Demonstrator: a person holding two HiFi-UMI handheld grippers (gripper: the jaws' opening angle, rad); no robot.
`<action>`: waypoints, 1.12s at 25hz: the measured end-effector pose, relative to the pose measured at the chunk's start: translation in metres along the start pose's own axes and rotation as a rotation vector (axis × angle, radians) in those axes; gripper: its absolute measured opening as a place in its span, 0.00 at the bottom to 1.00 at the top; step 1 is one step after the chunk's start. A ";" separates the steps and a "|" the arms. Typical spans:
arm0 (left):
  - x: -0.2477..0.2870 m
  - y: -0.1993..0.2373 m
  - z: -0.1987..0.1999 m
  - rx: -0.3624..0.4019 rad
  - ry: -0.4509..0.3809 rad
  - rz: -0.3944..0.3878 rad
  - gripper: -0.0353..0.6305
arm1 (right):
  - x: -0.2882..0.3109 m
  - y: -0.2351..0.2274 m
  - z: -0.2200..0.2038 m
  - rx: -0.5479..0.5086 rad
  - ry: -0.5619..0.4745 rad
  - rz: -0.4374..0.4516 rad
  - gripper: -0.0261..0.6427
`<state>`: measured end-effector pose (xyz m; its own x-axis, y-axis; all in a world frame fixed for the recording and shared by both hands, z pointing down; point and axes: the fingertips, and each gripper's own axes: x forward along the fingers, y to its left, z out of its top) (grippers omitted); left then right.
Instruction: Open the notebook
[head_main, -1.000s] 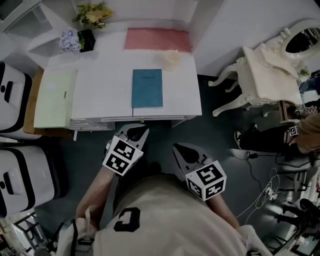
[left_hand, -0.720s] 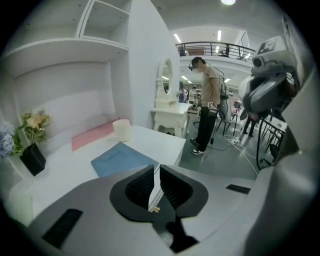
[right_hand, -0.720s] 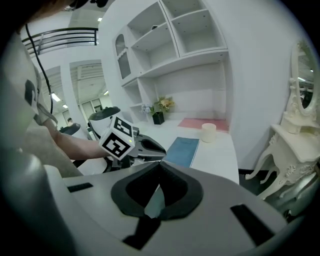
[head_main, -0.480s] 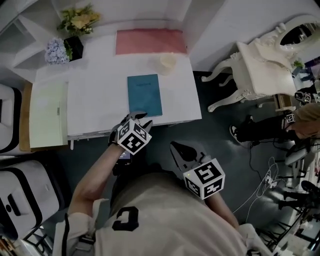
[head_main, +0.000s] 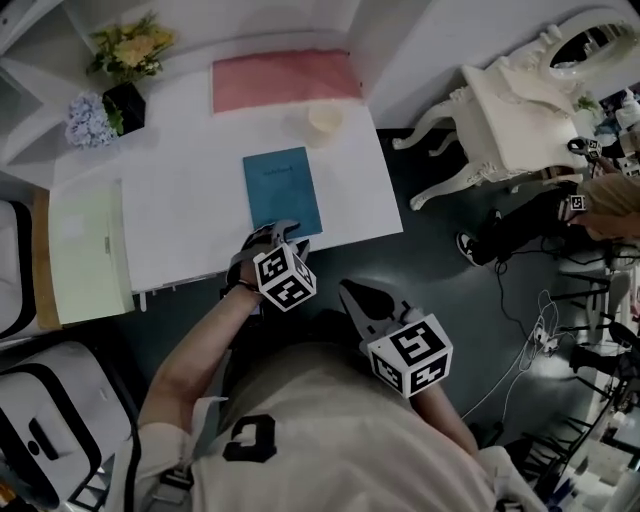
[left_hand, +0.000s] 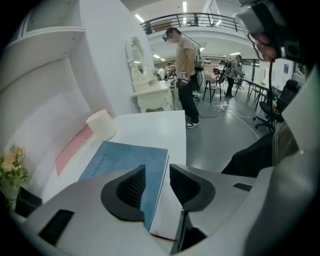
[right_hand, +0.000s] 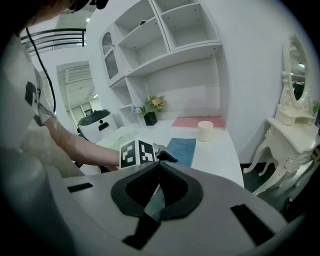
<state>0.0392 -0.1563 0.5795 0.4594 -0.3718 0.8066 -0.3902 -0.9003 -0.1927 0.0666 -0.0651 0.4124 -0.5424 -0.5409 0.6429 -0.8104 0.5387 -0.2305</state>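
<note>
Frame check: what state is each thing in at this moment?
Notebook: closed, flat on the desk.
Left gripper: fingers opening, notebook's right edge showing between them, not gripped.
Right gripper: shut, empty, held off the desk.
Cream cup: upright.
Flower pot: upright.

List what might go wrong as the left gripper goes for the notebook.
1. The left gripper, fingers opening, straddles the notebook's page edge; it may grab every page, not just the cover.
2. The notebook lies near the desk's front edge with the right gripper away from it; a tug may slide it off.
</note>
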 end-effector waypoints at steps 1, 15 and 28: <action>0.003 -0.001 0.001 0.013 0.006 0.003 0.28 | 0.000 -0.001 -0.001 0.006 0.001 -0.001 0.07; 0.036 -0.005 0.016 0.035 0.135 0.077 0.28 | -0.012 -0.054 -0.004 0.005 0.015 0.133 0.07; 0.041 -0.005 0.013 0.029 0.204 0.103 0.28 | -0.007 -0.077 0.002 -0.004 0.037 0.255 0.07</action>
<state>0.0704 -0.1700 0.6059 0.2462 -0.4115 0.8775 -0.4020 -0.8672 -0.2939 0.1327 -0.1040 0.4247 -0.7208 -0.3629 0.5906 -0.6472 0.6575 -0.3858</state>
